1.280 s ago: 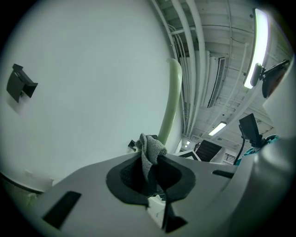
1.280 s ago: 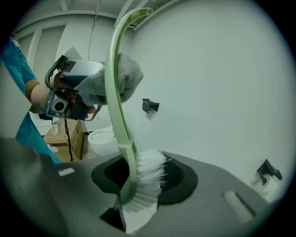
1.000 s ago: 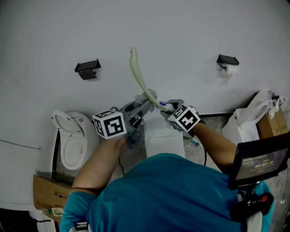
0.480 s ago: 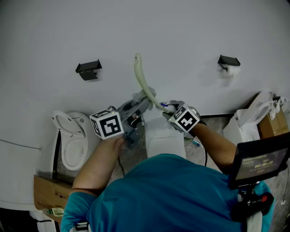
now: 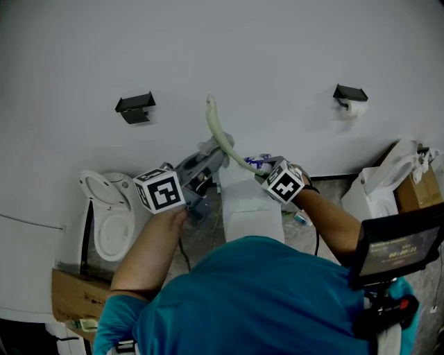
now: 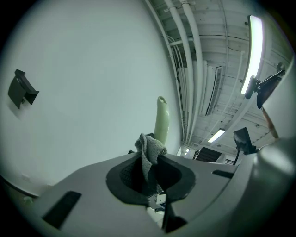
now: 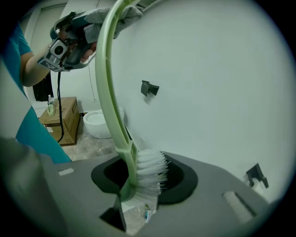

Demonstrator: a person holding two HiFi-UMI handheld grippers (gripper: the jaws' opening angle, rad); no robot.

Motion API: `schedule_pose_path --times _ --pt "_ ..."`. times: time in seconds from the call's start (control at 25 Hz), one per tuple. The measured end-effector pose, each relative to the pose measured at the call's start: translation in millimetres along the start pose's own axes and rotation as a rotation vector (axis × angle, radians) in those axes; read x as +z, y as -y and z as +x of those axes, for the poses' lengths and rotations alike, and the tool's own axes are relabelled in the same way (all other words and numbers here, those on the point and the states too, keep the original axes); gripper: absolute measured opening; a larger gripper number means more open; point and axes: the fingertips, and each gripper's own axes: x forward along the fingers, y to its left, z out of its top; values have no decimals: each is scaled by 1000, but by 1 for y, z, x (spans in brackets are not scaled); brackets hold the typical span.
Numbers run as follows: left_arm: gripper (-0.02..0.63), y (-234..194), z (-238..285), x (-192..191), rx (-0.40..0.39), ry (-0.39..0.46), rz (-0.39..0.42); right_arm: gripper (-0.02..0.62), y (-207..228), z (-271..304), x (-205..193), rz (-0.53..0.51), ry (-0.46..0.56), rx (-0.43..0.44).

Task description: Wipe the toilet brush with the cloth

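A pale green toilet brush [image 5: 216,128] stands slanted in front of the white wall. Its white bristle head [image 7: 149,172] sits between the jaws of my right gripper [image 5: 259,165], which is shut on it. The curved handle [image 7: 107,88] rises from there to the grey cloth [image 7: 121,14]. My left gripper [image 5: 208,159] is shut on that cloth [image 6: 149,150], which is bunched against the handle. The handle's tip [image 6: 162,121] sticks up past the cloth. In its own view the right gripper [image 7: 141,181] points down at the floor.
A white toilet [image 5: 111,215] with its lid up stands at the left, with a cardboard box [image 5: 73,295] beside it. On the wall are a black bracket [image 5: 134,105] and a paper-roll holder [image 5: 348,97]. A white bag [image 5: 378,186] and a dark screen [image 5: 399,249] are at the right.
The brush has sunk: its handle tip sits lower on the wall and less of it shows past the cloth. The right gripper has moved down and right with the brush head.
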Motion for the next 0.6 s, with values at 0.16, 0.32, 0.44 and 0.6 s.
schedule_pose_path --times 0.16,0.32,0.44,0.6 --pt "38 -1 -3 3 3 9 1 161 0 3 -11 -5 -31 -2" --pt "38 -2 -6 9 12 13 15 161 1 6 -20 -14 -58 -6" --pt "38 -3 -8 13 14 27 15 161 1 8 -28 -25 -79 -11" --pt "38 -4 -12 22 25 40 24 161 0 13 -38 -45 -105 -10"
